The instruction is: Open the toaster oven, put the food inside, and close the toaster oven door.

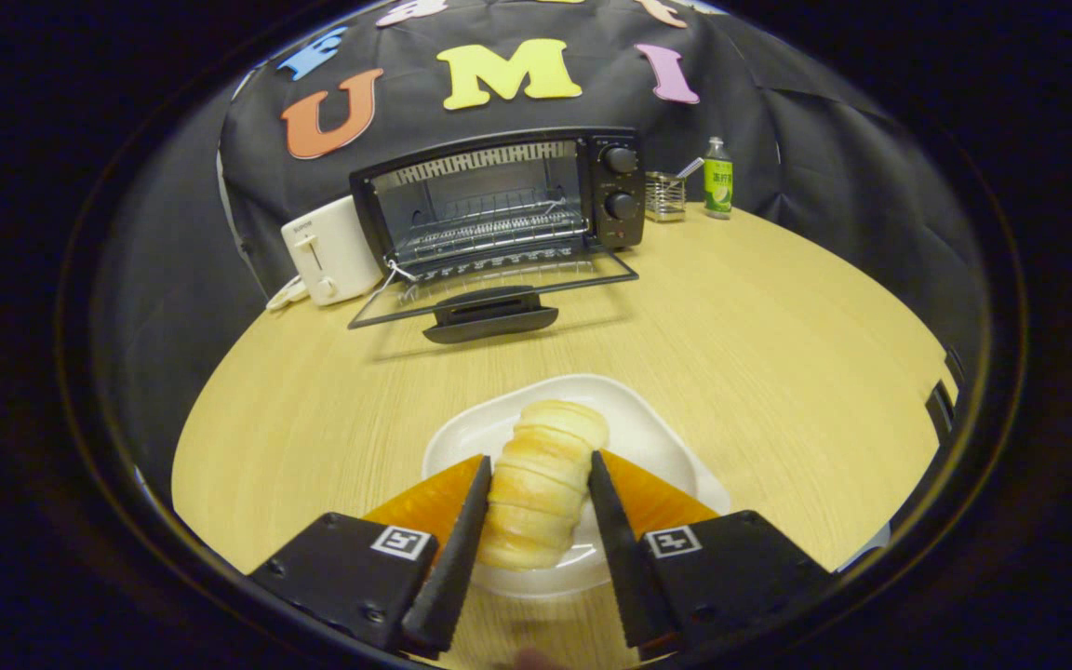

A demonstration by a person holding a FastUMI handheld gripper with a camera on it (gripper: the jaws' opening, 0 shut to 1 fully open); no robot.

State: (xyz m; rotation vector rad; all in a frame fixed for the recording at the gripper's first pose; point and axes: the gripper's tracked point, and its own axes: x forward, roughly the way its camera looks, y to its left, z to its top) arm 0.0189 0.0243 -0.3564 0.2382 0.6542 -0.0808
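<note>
the bread roll (541, 489), a pale ridged loaf, lies lengthwise on the white plate (657, 433), between the 2 fingers of the gripper (539, 465). the fingers stand along its 2 long sides, very close to the crust or just touching it; whether they press on it i cannot tell. the far end of the roll reaches past the fingertips (483, 470), and its near end sits deep between the fingers.

the plate rests on the wooden table (778, 354), near the table's closest edge, with its rim showing on both sides of the fingers and beyond the roll.

beyond the plate a wide stretch of bare tabletop runs up to the toaster oven (508, 200). its glass door (489, 293) is dropped fully open, lying flat toward the plate with the dark handle (489, 316) at its front edge. the cavity is open to view, with a wire rack (489, 233) inside. 2 knobs (620, 181) sit on the oven's right panel.

a white pop-up toaster (331, 251) stands just beside the oven's left side. to the oven's right, near the table's far edge, stand a small wire holder (664, 197) and a green bottle (718, 179), well apart from the plate.
</note>
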